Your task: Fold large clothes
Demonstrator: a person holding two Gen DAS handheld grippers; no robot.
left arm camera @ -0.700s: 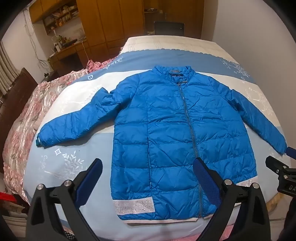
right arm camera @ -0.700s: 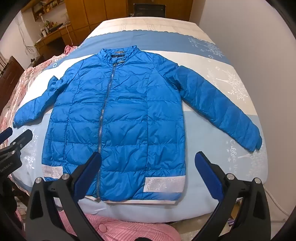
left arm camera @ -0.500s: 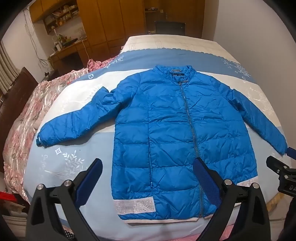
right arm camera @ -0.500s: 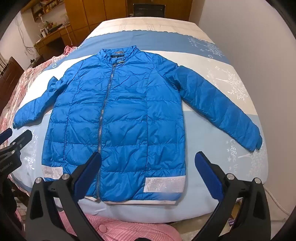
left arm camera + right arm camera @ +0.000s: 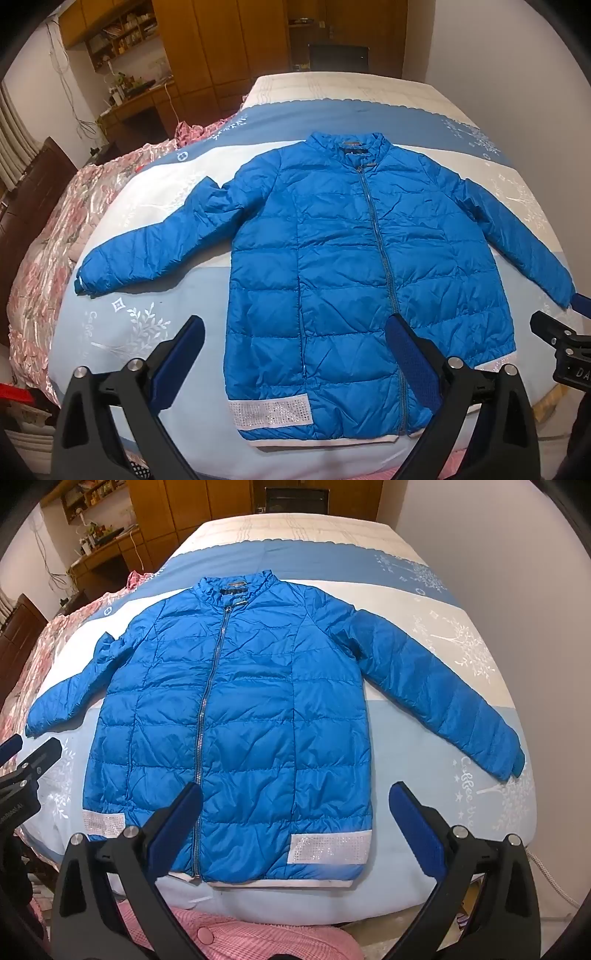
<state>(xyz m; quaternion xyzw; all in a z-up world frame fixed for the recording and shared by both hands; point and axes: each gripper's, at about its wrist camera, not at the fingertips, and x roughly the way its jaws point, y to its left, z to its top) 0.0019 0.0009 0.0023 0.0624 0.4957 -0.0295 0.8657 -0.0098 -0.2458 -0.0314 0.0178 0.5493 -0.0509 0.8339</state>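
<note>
Blue quilted jacket (image 5: 354, 273) lies flat, front side up, on the bed (image 5: 155, 306); zipper (image 5: 208, 709) closed, collar (image 5: 238, 585) at the far end, hem nearest to me. Both sleeves are spread outward: the left sleeve (image 5: 155, 243) extends toward the pink floral quilt (image 5: 55, 236), the right sleeve (image 5: 439, 694) toward the wall side. A silver sequin panel (image 5: 328, 847) sits at each lower hem corner.

My left gripper (image 5: 295, 354) hangs above the hem, fingers spread wide and holding nothing; its right finger (image 5: 413, 362) overlaps the zipper line in view. My right gripper (image 5: 295, 823) hangs above the hem's right half, fingers likewise wide and holding nothing. Contact with the fabric cannot be confirmed for either. Pink checked fabric (image 5: 251, 938) shows below the bed edge.
</note>
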